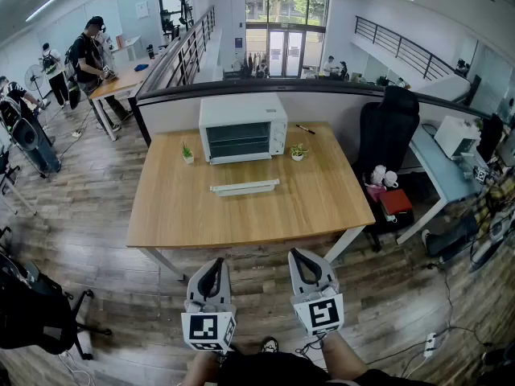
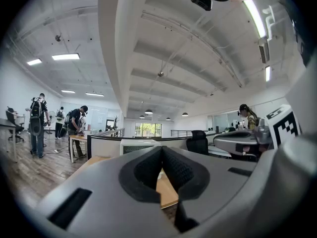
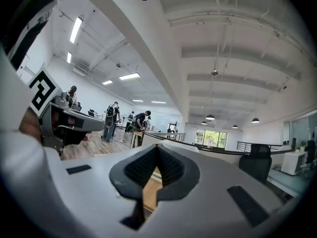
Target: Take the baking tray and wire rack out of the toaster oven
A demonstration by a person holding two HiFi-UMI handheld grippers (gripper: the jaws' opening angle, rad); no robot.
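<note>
Zero held, fingers shut: left gripper (image 1: 212,273), right gripper (image 1: 306,265).
I'd guess the toaster oven (image 1: 242,127) tray, rack are stiff, slick; pinch front rims.

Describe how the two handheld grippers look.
The left gripper and right gripper match. Each has a light grey rounded shell tapering to a point, with black textured pads lining the jaws. Each carries a white cube printed with black square markers at its rear.
</note>
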